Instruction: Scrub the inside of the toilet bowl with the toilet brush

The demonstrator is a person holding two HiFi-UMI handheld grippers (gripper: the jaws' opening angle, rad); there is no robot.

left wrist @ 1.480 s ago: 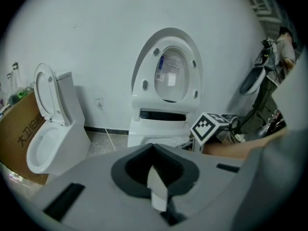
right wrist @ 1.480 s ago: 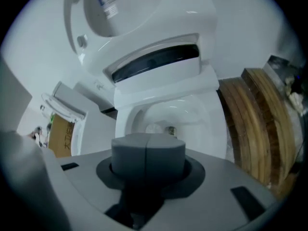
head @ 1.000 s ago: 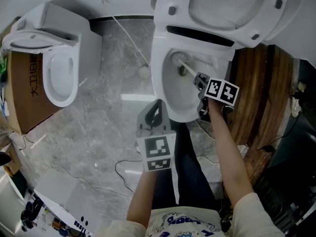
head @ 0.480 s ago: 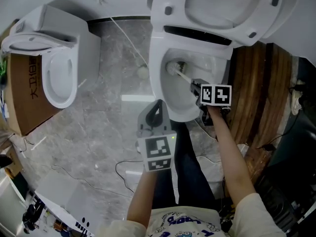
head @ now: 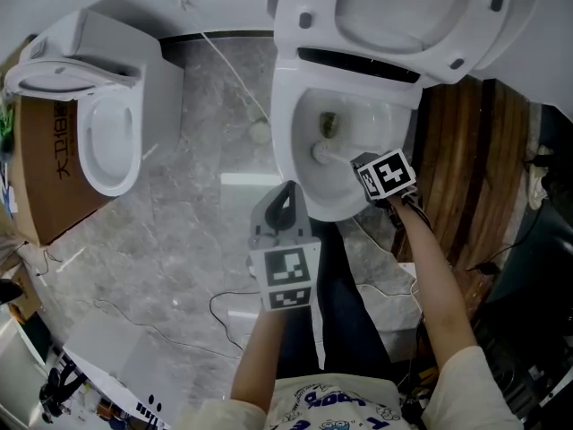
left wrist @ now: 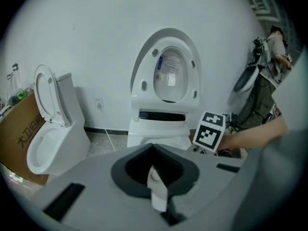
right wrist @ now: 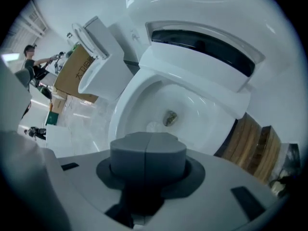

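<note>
Jaws of my right gripper (head: 360, 163) are closed tight on the white handle of the toilet brush (head: 324, 153), just right of centre in the head view. The brush head rests on the inner wall of the toilet bowl (head: 285, 141), a little below the drain opening (head: 329, 124). My left gripper (head: 286, 202) hangs at centre frame, just outside the bowl's front rim, its jaws drawn together on nothing.

I judge the grip to be the main risk. The handle is thin and smooth, and bristles dragging on slick porcelain could twist it between the jaws or pull it loose into the bowl. A hard stroke near the rim could also flick water onto the grey stone floor (head: 188, 231) or knock the gripper against the rim.

The bowl holds only the brush head and a brownish mark at the drain; I cannot tell how much water stands there. Its lid and seat (head: 403, 16) are raised at upper right. A second toilet (head: 107, 141) at upper left, well apart, shows a bare bowl. The cardboard box (head: 45, 168) beside it hides whatever it contains.
</note>
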